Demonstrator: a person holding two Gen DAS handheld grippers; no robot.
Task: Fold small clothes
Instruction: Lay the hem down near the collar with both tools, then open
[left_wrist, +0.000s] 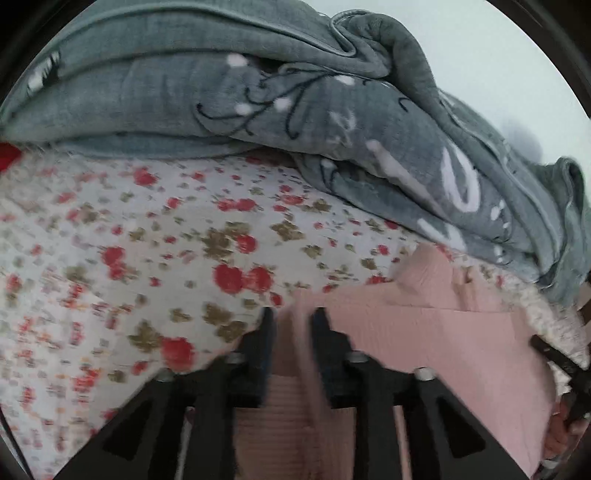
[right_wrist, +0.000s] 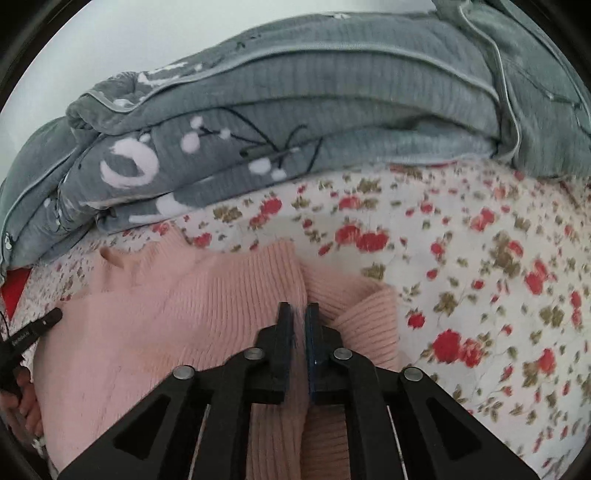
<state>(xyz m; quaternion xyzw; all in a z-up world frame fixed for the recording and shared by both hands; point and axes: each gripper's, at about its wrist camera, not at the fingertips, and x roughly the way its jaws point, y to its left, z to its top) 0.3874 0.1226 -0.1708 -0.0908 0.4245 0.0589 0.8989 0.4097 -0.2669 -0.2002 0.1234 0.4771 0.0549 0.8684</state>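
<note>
A pink ribbed sweater (left_wrist: 424, 332) lies on the floral bed sheet (left_wrist: 147, 240). My left gripper (left_wrist: 292, 317) sits at the sweater's left edge. Its jaws stand apart, and sweater cloth shows in the gap without being clearly pinched. In the right wrist view the same sweater (right_wrist: 166, 314) spreads to the left, with a sleeve (right_wrist: 369, 314) folded to the right. My right gripper (right_wrist: 297, 314) is shut on a raised ridge of the knit near the shoulder. Each view catches the other gripper's black finger at its edge (left_wrist: 554, 354) (right_wrist: 37, 328), with a hand (right_wrist: 26, 402) behind it.
A bulky grey blanket (left_wrist: 258, 92) (right_wrist: 332, 110) with white and black print is heaped along the far side of the bed, close behind the sweater's collar. The floral sheet (right_wrist: 480, 258) stretches away to the right. Something red (right_wrist: 14, 291) shows at the bed's edge.
</note>
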